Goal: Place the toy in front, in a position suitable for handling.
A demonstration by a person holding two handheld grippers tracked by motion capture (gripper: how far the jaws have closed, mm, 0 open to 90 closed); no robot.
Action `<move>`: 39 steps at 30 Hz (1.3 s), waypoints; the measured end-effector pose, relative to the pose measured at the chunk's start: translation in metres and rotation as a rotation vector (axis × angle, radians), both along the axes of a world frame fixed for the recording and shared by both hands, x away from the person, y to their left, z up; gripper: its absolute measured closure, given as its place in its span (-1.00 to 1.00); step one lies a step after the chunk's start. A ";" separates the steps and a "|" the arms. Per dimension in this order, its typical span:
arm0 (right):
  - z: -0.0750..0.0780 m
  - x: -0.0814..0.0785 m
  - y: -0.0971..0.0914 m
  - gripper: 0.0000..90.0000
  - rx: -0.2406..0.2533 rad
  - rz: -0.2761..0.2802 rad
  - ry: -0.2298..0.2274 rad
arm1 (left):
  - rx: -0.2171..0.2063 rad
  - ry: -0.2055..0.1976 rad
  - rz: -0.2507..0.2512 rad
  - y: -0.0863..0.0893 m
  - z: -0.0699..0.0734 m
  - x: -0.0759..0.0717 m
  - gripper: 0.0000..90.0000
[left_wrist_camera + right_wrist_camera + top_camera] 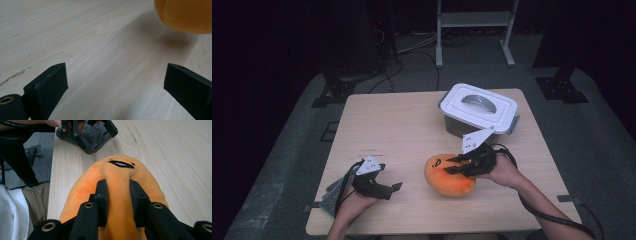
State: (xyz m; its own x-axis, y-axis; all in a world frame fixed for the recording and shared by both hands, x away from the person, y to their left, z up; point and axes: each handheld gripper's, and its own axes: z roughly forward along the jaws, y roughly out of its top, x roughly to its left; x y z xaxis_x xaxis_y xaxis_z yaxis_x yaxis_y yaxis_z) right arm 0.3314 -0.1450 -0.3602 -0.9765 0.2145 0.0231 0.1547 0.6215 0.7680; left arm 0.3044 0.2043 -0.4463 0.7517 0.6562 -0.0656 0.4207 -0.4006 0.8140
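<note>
Plush toy (117,185), centre frame: soft, light, squashy; pinched along raised middle ridge by right gripper (119,197). Left gripper (115,82) wide, empty.

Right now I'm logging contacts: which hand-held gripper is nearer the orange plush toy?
Right. The right hand-held gripper pinches a fold of the orange plush toy; the left hand-held gripper rests apart on the table, jaws open.

High view looks down; both gripper views skim the table (402,125) closely.
</note>
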 end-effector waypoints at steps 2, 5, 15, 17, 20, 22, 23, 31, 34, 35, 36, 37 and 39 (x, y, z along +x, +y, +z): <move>-0.004 0.001 0.002 0.56 0.004 0.005 0.002 | 0.000 0.003 -0.001 0.000 0.000 0.000 -0.90; -0.011 0.002 0.004 0.56 0.011 0.017 0.006 | -0.001 0.005 -0.001 0.000 0.000 0.000 -0.90; -0.045 -0.003 0.008 0.46 -0.005 0.060 0.037 | 0.000 0.009 -0.004 0.000 -0.001 0.000 -0.90; -0.046 -0.004 0.007 0.43 0.001 0.058 0.022 | 0.000 0.012 -0.006 -0.001 -0.002 0.000 -0.90; -0.047 -0.006 0.006 0.32 0.007 0.060 0.026 | 0.003 0.012 -0.010 -0.002 -0.002 0.000 -0.90; -0.046 -0.007 0.005 0.18 0.014 0.063 0.025 | 0.003 0.011 -0.011 -0.002 -0.002 0.000 -0.90; -0.046 -0.008 0.004 0.11 0.022 0.057 0.025 | 0.004 0.012 -0.011 -0.002 -0.002 0.000 -0.90; -0.042 -0.012 -0.007 -0.25 0.098 0.001 0.037 | -0.001 0.009 -0.017 -0.001 -0.001 0.000 -0.88; -0.043 -0.016 -0.015 -0.30 0.118 -0.013 0.034 | -0.006 0.006 -0.023 0.001 0.001 0.000 -0.83; -0.043 -0.017 -0.018 -0.32 0.121 -0.022 0.033 | -0.003 0.002 -0.023 0.001 0.003 0.000 -0.82; -0.044 -0.018 -0.022 -0.33 0.126 -0.029 0.034 | 0.000 -0.002 -0.028 0.001 0.004 0.000 -0.82; -0.045 -0.020 -0.026 -0.33 0.131 -0.035 0.034 | 0.000 -0.003 -0.031 0.002 0.005 0.000 -0.82; -0.046 -0.022 -0.034 -0.35 0.139 -0.052 0.038 | -0.001 -0.020 -0.037 0.004 0.008 -0.001 -0.75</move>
